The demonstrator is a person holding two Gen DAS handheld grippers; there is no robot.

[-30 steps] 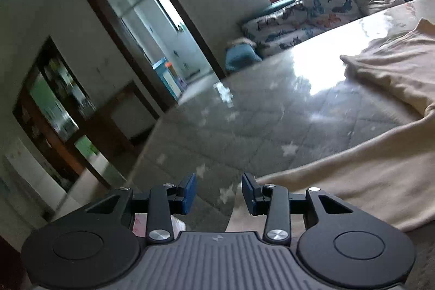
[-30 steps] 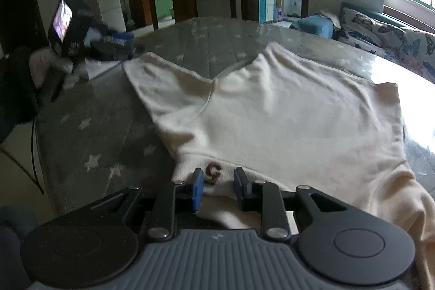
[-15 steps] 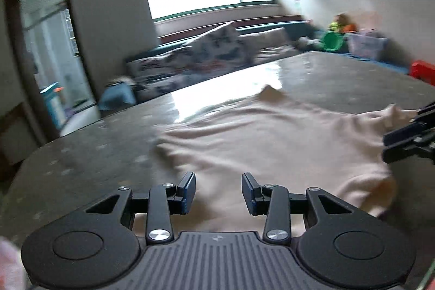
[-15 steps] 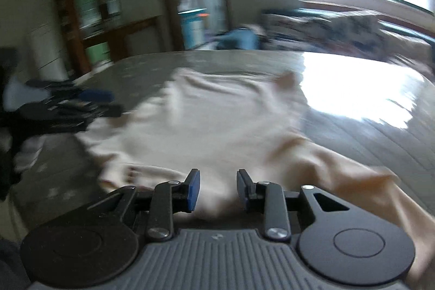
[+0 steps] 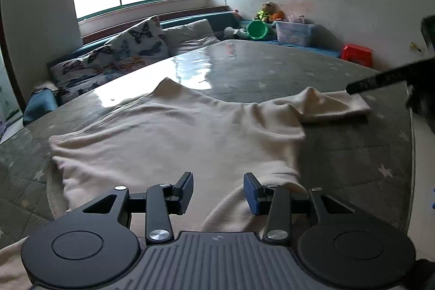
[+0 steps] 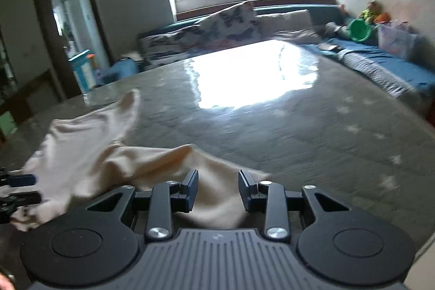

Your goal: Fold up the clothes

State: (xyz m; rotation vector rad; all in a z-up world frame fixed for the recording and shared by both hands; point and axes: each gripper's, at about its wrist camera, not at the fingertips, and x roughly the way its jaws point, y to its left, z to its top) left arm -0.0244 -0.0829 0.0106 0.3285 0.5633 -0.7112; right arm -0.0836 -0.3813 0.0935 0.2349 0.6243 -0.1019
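A second ago my left gripper [image 5: 218, 193] faced the doorway — now both face the window, so I judge I'm squared up to start folding. The cream shirt [image 5: 176, 132] lies spread mid-frame on the table [image 5: 272, 72]. My right gripper [image 6: 217, 190] hovers over a sleeve, jaws apart and empty like the left's.
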